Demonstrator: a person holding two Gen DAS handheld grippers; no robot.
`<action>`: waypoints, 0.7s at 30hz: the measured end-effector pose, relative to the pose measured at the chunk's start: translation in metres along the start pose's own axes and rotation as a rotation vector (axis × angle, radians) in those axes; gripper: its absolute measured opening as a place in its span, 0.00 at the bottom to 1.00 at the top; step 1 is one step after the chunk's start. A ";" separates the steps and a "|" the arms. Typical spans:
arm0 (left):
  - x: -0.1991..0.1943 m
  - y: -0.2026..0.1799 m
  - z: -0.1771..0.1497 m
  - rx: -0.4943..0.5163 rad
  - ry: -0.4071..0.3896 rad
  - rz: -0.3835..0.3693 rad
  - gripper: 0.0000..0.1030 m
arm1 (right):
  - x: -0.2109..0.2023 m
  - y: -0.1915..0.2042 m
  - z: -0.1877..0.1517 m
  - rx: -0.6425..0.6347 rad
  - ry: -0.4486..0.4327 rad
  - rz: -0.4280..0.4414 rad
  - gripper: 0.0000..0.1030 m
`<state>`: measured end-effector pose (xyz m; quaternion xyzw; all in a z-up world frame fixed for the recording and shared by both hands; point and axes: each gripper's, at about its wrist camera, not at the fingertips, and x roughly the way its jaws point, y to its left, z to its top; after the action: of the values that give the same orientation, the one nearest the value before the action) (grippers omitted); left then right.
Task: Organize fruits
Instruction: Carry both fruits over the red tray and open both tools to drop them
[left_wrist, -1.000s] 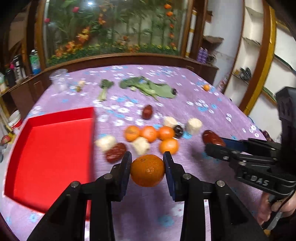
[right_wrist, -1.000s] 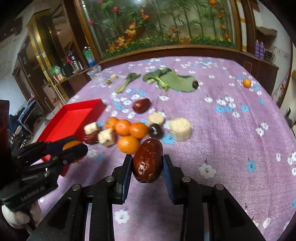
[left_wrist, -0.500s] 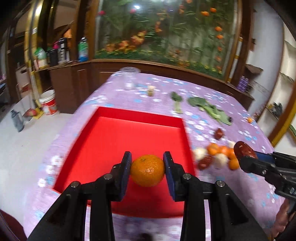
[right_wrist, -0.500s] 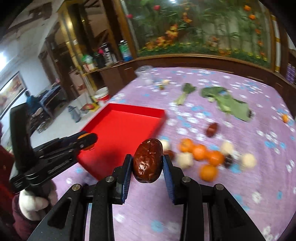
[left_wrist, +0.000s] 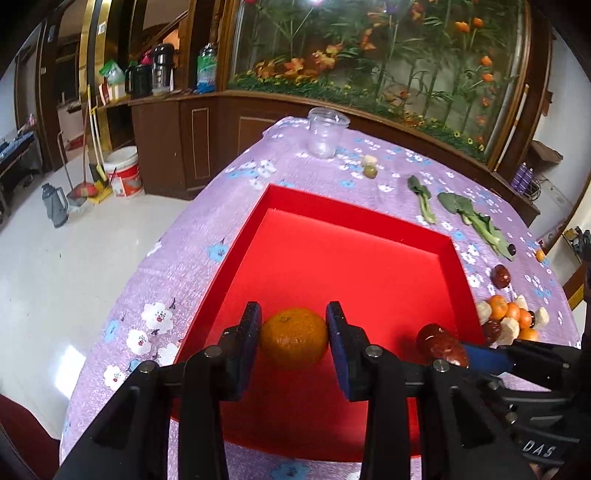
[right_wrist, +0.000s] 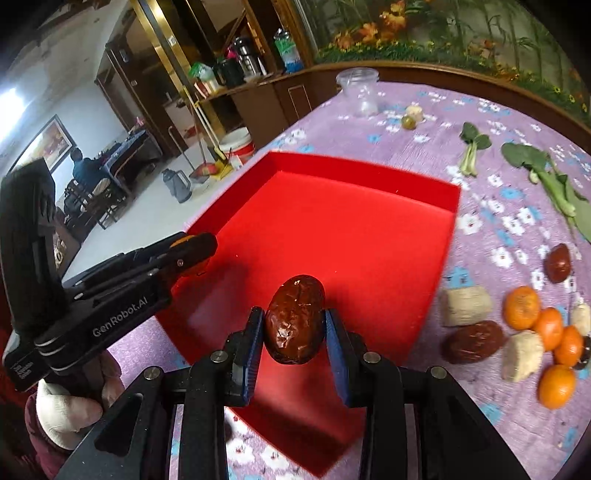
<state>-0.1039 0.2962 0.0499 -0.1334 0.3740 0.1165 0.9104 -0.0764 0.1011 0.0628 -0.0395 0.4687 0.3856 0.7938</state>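
We hold an orange (left_wrist: 293, 338) clamped in our left gripper (left_wrist: 293, 341) and a red date (right_wrist: 294, 324) clamped in our right gripper (right_wrist: 294, 338), both over the near end of the red tray (left_wrist: 351, 218) on the purple floral tablecloth (left_wrist: 192, 266).

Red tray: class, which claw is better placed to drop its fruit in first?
Probably the left claw: its orange hangs inside the red tray, while the right claw's date hangs nearer the front rim.
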 end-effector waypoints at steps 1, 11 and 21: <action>0.002 0.001 -0.001 -0.002 0.008 0.002 0.34 | 0.000 0.001 0.000 0.000 0.002 0.001 0.35; -0.011 -0.007 -0.002 0.004 -0.022 0.001 0.58 | 0.010 0.007 -0.001 -0.017 0.006 0.016 0.36; -0.059 -0.012 -0.008 -0.047 -0.088 -0.005 0.65 | -0.049 0.016 -0.018 -0.052 -0.131 0.022 0.42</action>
<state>-0.1462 0.2754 0.0880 -0.1503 0.3307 0.1286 0.9228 -0.1121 0.0766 0.0954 -0.0297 0.4059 0.4079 0.8173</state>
